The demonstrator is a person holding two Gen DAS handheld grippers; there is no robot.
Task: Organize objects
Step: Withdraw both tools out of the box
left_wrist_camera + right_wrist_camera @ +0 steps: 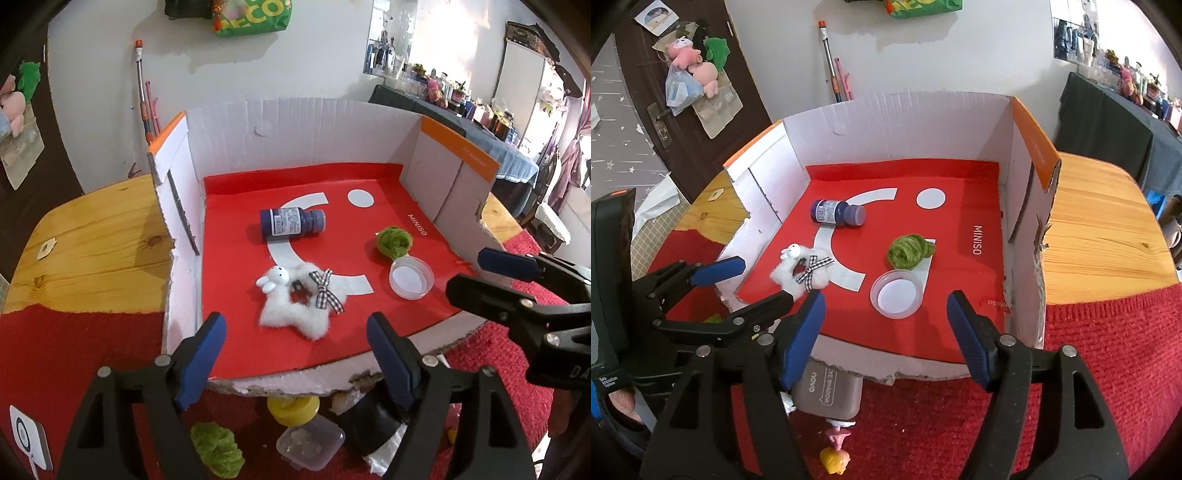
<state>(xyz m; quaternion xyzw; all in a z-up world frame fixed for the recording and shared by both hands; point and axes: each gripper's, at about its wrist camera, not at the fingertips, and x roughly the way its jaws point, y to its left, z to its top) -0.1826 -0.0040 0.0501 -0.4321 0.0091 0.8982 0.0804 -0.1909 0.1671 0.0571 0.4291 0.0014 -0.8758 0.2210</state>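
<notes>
A cut-open cardboard box with a red floor (240, 206) (960, 206) holds a blue bottle on its side (291, 222) (837, 212), a white fluffy bunny clip with a checked bow (299, 301) (803, 268), a green yarn ball (394, 240) (909, 251) and a clear round lid (411, 277) (897, 293). My left gripper (295, 354) is open and empty at the box's front edge, near the bunny clip. My right gripper (886, 332) is open and empty at the front edge, near the lid.
In front of the box on the red cloth (55, 350) lie a yellow cap (293, 410), a clear plastic case (310, 443), a second green yarn ball (218, 448), a grey eye-shadow case (827, 391) and a small yellow and pink toy (835, 454). The wooden table (1100, 236) extends on both sides.
</notes>
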